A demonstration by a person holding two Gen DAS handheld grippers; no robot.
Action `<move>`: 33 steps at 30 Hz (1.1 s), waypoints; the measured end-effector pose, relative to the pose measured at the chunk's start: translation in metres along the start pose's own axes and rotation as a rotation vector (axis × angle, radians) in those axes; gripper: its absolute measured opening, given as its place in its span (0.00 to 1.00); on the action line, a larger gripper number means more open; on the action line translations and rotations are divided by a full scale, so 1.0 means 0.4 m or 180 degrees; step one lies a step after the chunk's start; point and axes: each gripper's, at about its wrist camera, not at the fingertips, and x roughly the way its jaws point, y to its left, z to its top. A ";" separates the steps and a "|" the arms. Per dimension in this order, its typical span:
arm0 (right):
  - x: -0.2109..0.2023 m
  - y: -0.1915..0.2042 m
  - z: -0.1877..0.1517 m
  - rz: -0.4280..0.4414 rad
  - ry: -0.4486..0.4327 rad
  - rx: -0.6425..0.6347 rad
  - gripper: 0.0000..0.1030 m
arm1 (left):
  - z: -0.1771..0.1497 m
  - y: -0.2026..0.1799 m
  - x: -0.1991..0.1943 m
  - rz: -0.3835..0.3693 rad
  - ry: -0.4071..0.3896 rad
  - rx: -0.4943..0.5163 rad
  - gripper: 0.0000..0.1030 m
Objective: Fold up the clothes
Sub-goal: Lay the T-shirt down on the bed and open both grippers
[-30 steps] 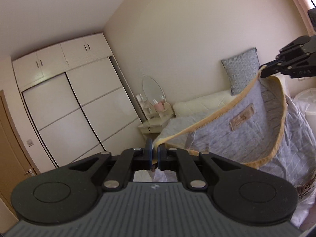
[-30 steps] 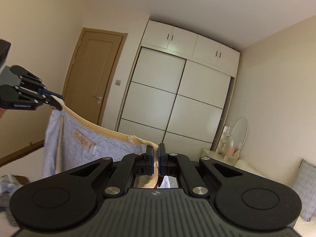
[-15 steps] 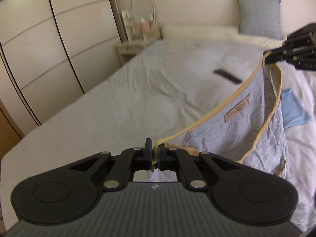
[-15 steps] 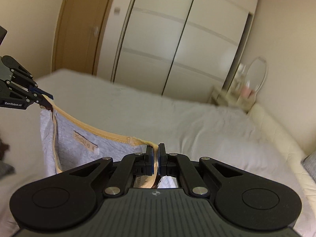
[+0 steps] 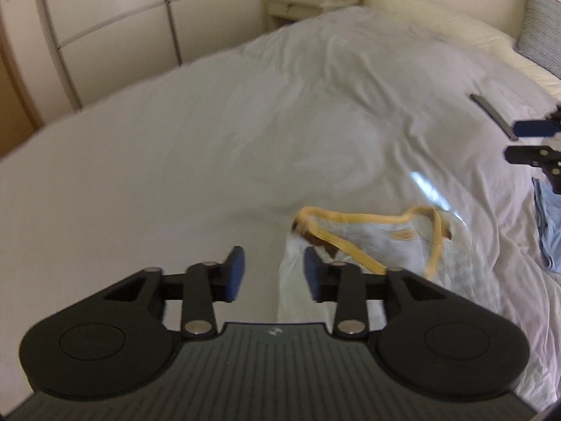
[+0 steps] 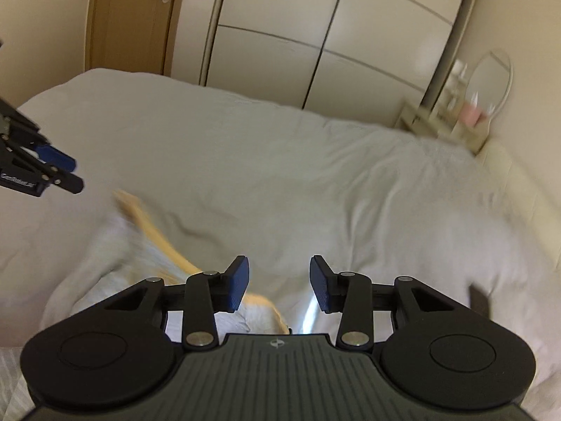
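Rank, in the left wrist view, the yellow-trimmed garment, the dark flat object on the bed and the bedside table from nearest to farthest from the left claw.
1. Yellow-trimmed garment: just ahead of the open left claw, slightly right, lying on the bed.
2. Dark flat object: far right, mid-bed.
3. Bedside table: top of view, beyond the bed.

A pale blue-grey garment (image 5: 382,245) with a yellow waistband lies crumpled on the white bed sheet (image 5: 245,122), held by nothing.

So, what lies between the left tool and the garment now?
Nothing: in the left wrist view the left tool stands open just above the garment, its right pad overlapping the cloth's edge.
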 end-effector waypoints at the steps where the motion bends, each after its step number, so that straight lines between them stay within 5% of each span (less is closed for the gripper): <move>1: -0.002 0.000 -0.025 0.0026 0.0040 0.0020 0.39 | -0.032 0.009 0.005 -0.0004 0.0087 -0.0068 0.35; 6: 0.017 -0.033 -0.212 0.0110 0.0533 0.0116 0.40 | -0.171 0.000 0.042 -0.0029 0.0482 -0.0291 0.36; 12: 0.090 -0.110 -0.372 0.0273 0.0953 0.0212 0.42 | -0.220 -0.073 0.141 -0.0169 0.0783 -0.0541 0.41; 16: 0.145 -0.150 -0.403 0.0483 0.1041 0.0488 0.44 | -0.228 -0.102 0.185 -0.0030 0.0906 -0.0441 0.34; 18: 0.168 -0.151 -0.415 0.0580 0.1069 0.0555 0.46 | -0.221 -0.088 0.185 0.0045 0.0915 -0.0428 0.03; 22: 0.187 -0.144 -0.424 0.0741 0.1107 0.0642 0.46 | -0.190 -0.040 0.142 0.0255 0.0799 -0.0354 0.02; 26: 0.193 -0.144 -0.422 0.0808 0.1096 0.0728 0.49 | -0.139 0.113 0.055 0.0810 0.0584 -0.0535 0.02; 33: 0.204 -0.144 -0.419 0.0925 0.1075 0.0877 0.56 | -0.169 0.225 0.058 0.1125 0.0824 -0.0437 0.02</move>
